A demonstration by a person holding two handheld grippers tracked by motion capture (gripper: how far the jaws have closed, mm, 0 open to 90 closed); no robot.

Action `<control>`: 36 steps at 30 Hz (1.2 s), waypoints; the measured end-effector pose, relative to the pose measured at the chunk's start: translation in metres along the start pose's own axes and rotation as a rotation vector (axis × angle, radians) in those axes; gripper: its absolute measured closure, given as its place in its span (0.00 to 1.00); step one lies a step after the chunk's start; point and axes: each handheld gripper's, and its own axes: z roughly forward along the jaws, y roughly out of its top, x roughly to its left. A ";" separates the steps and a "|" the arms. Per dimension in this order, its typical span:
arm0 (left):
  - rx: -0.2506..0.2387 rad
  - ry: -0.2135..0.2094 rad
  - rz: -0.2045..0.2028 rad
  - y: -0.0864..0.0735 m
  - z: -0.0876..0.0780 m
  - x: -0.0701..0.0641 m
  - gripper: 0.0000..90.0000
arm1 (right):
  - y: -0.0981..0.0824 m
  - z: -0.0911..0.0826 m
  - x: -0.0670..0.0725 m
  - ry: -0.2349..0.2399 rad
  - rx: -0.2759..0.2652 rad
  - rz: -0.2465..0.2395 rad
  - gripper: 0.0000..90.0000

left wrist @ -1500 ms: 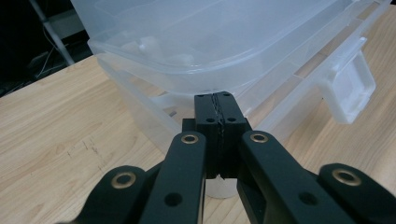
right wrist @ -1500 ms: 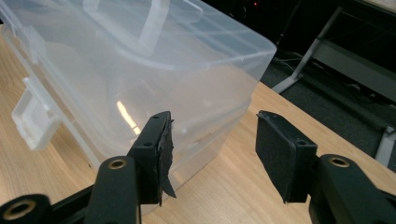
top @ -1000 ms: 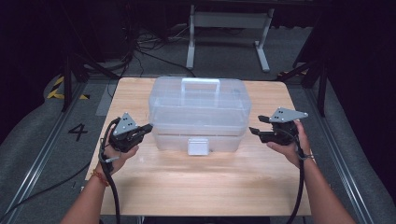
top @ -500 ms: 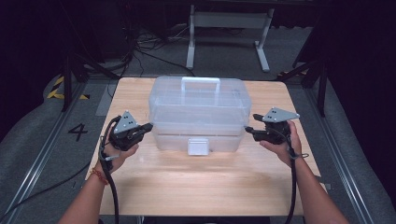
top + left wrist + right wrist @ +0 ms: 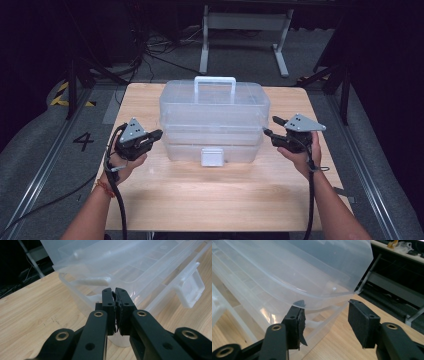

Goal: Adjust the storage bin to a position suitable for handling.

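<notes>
Clear plastic toolbox [image 5: 214, 125] sits mid-tabletop [image 5: 225, 200], slightly toward the far edge, w/ a claw at each end. Left claw [image 5: 156, 134] hangs just beside the box's left end wall, jaws together w/ nothing between them; in the left gripper view [image 5: 115, 300] the tips nearly meet right at the lid-to-base seam. Right claw [image 5: 270, 127] is at the right end, jaws apart; they have just been closing, and in the right gripper view [image 5: 324, 315] the lid's corner lip sits in the gap w/ the pads not yet pressing on it. Looks like the step is getting purchase on both ends, either to lift the lid or to steady the box. To do it well: right claw should bite the lid rim squarely, not the thin base wall, and close slowly since clear plastic flexes and slips; left should open a bit, or push flat on the end wall as a brace, and both should act evenly so the box doesn't skid or twist. Orientation: long axis runs left-right across the tabletop; white latch [image 5: 212, 156] faces the person, white handle [image 5: 215, 86] stands on top along that axis, box upright.
</notes>
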 end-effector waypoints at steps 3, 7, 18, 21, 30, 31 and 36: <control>0.014 -0.012 0.009 -0.003 0.002 -0.002 0.94 | 0.004 0.000 0.001 -0.018 -0.017 -0.001 0.57; 0.024 -0.022 0.021 -0.007 0.006 -0.005 0.90 | 0.009 0.002 0.001 -0.029 -0.029 -0.005 0.58; 0.035 -0.040 0.016 -0.013 0.009 -0.008 0.81 | 0.024 0.007 -0.003 -0.059 -0.070 -0.014 0.61; 0.029 -0.028 -0.005 -0.015 0.008 -0.007 0.79 | 0.027 0.010 -0.003 -0.054 -0.071 -0.005 0.62; 0.065 0.010 -0.014 -0.029 -0.002 -0.007 0.66 | 0.034 0.018 -0.008 -0.066 -0.091 0.016 0.62; 0.077 0.010 -0.013 -0.033 -0.003 -0.007 0.66 | 0.035 0.018 -0.009 -0.067 -0.091 0.020 0.63; 0.154 -0.002 0.008 -0.050 -0.002 -0.008 0.61 | 0.039 0.020 -0.010 -0.095 -0.104 0.013 0.64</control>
